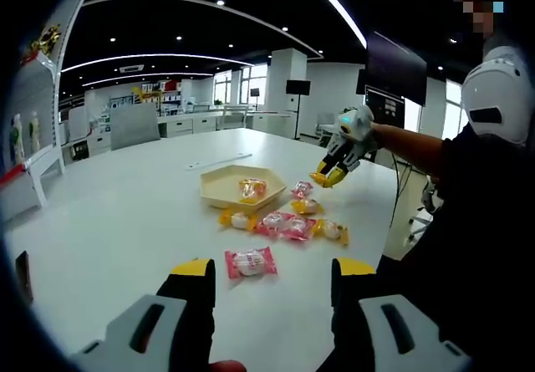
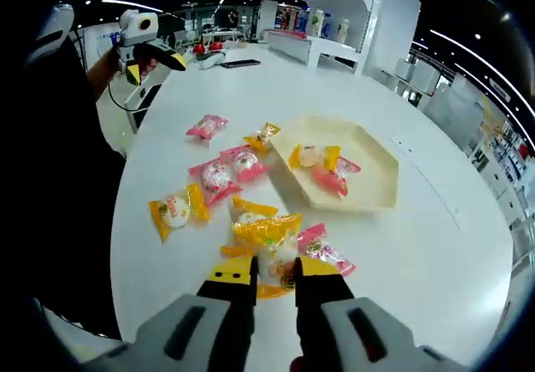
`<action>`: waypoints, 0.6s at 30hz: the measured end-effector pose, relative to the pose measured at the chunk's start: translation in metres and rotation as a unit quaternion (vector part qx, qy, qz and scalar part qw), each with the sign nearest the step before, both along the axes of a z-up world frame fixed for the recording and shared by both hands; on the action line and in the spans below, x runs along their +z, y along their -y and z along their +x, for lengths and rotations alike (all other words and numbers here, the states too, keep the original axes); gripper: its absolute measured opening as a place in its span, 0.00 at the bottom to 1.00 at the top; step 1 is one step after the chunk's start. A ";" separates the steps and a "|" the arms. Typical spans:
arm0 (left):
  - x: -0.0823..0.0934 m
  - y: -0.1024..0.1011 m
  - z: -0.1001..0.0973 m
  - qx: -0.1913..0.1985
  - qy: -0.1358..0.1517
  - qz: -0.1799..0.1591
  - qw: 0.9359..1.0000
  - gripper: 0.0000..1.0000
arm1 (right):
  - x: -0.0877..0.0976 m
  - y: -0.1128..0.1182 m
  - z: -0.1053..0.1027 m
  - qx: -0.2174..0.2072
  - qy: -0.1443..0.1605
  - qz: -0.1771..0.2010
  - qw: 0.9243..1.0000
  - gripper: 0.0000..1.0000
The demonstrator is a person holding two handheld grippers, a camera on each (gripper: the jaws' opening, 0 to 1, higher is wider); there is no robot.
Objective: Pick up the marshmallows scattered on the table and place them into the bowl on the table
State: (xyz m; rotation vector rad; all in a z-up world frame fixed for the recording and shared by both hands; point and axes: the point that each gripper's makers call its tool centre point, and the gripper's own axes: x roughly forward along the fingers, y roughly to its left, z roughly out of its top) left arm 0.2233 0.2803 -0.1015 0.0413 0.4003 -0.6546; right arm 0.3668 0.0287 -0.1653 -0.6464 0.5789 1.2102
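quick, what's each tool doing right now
left tool: open, holding nothing
right tool: shut on a yellow marshmallow

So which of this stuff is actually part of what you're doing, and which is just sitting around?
Part of the job:
- wrapped marshmallows loose on the white table
- the hexagonal bowl, already holding a couple
- the right gripper, shut on a yellow-wrapped marshmallow
- the left gripper, open

Just lying about:
- shelf with bottles
- dark flat object at the table's far end
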 end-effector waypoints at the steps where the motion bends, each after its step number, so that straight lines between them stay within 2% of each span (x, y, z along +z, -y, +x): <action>1: 0.000 0.000 0.000 0.000 0.000 0.000 1.000 0.56 | 0.001 -0.001 0.000 -0.002 0.001 0.004 1.000 0.19; 18: -0.003 0.002 0.000 -0.002 -0.003 0.000 1.000 0.56 | 0.013 -0.015 0.010 -0.030 0.019 0.046 0.998 0.19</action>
